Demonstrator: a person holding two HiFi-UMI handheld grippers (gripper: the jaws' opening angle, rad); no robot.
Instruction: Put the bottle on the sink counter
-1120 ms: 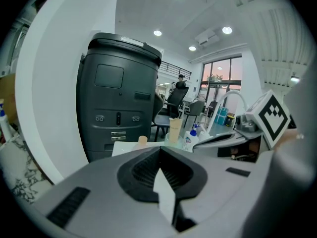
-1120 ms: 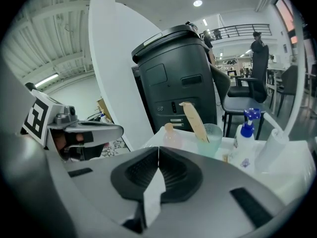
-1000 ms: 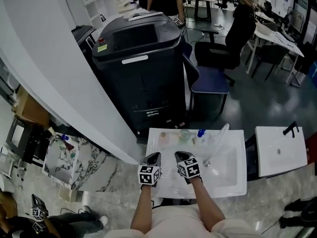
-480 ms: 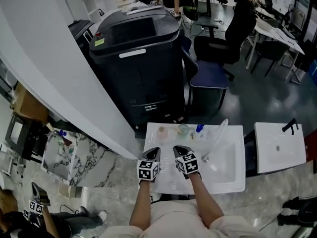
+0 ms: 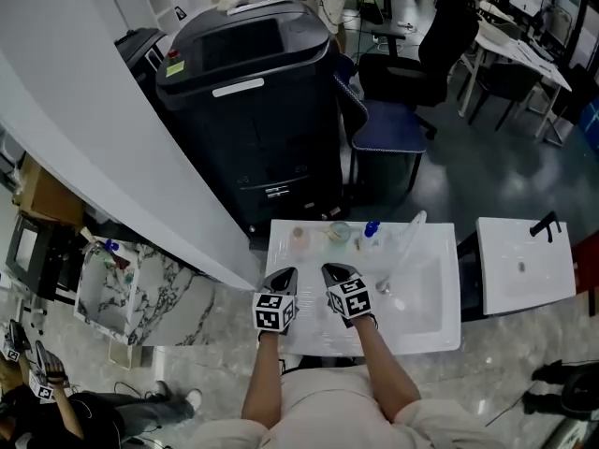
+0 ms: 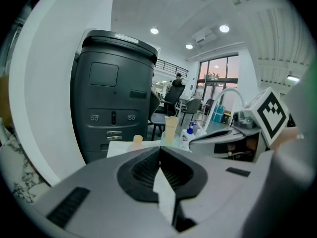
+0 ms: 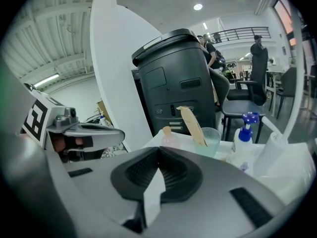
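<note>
On the far side of the scene, a white curved wall (image 5: 84,129) sweeps down the left of the head view, and a large dark machine (image 5: 248,92) stands against it. A dark office chair (image 5: 388,134) sits just to the right of the machine. In front of both lies the white tabletop (image 5: 449,340) of the sink, with its basin on the right half. A second white sink (image 5: 510,279) stands apart to the right.

Both of the person's forearms reach over the near edge of the tabletop. The left hand-held gripper (image 5: 284,275) is over the bare left part. In its own view the jaws are closed tip to tip, with nothing between them. The right hand-held gripper (image 5: 334,271) is just beside it and points the same way, toward the back edge. Its jaws also meet at the tips and hold nothing.

A pale faucet (image 5: 404,246) rises from the back edge and bends over the basin. Left of it, in a row along the back edge, stand the pump bottle (image 5: 371,233) with its blue top, a clear cup (image 5: 339,234) with a flat tan tube (image 7: 193,125) leaning in it, and, furthest left, a small bottle (image 5: 299,238) with a peach cap. All three are upright, clear of both grippers and ahead of them.
</note>
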